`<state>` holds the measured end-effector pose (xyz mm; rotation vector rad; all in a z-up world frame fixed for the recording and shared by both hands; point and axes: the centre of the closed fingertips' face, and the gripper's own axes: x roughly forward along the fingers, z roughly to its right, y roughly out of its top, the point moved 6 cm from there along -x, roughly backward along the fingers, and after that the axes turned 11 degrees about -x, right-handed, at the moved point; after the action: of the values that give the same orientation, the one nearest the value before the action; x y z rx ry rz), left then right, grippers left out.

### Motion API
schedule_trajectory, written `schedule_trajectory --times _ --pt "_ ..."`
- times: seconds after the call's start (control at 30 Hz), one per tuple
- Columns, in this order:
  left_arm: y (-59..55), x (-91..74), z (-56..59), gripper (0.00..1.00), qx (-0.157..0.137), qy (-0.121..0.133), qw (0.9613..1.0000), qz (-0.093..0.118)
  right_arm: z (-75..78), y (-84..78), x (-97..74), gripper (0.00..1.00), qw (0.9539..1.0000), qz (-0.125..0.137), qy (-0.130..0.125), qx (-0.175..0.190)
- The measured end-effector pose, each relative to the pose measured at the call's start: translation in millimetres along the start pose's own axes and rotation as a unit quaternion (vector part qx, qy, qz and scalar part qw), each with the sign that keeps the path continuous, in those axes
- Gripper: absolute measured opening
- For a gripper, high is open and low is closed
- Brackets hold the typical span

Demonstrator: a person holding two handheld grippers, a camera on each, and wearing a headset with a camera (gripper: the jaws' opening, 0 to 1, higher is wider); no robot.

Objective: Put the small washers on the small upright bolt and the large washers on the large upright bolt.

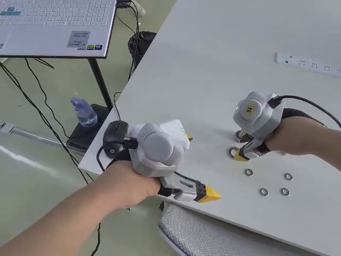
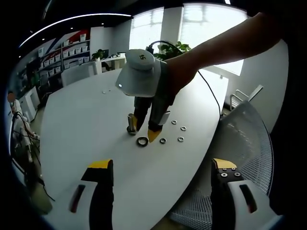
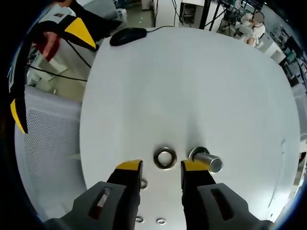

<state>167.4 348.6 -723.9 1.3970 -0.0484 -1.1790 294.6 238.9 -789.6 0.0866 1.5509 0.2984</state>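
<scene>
Washer (image 3: 165, 158) just ahead of right tongs (image 3: 161, 166): likely light, stiff, slick; lies flat on worktop (image 3: 192, 72), so pinch across rim. Left tongs (image 2: 162, 164) and right tongs open, empty.

Head view overhead; gripper views share large washer (image 3: 157, 158).

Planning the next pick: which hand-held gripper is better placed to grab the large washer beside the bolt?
Right. The right hand-held gripper is open just above the large washer beside the bolt; the left hand-held gripper hangs back at the table edge.
</scene>
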Motion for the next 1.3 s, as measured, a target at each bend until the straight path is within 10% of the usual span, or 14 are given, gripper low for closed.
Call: schedule_trajectory --times 1.3 --pt "-12.8 -3.2 -4.9 0.8 -0.012 0.005 0.9999 -0.005 0.6 -4.0 22.0 0.31 0.9998 -0.016 -0.009 0.0"
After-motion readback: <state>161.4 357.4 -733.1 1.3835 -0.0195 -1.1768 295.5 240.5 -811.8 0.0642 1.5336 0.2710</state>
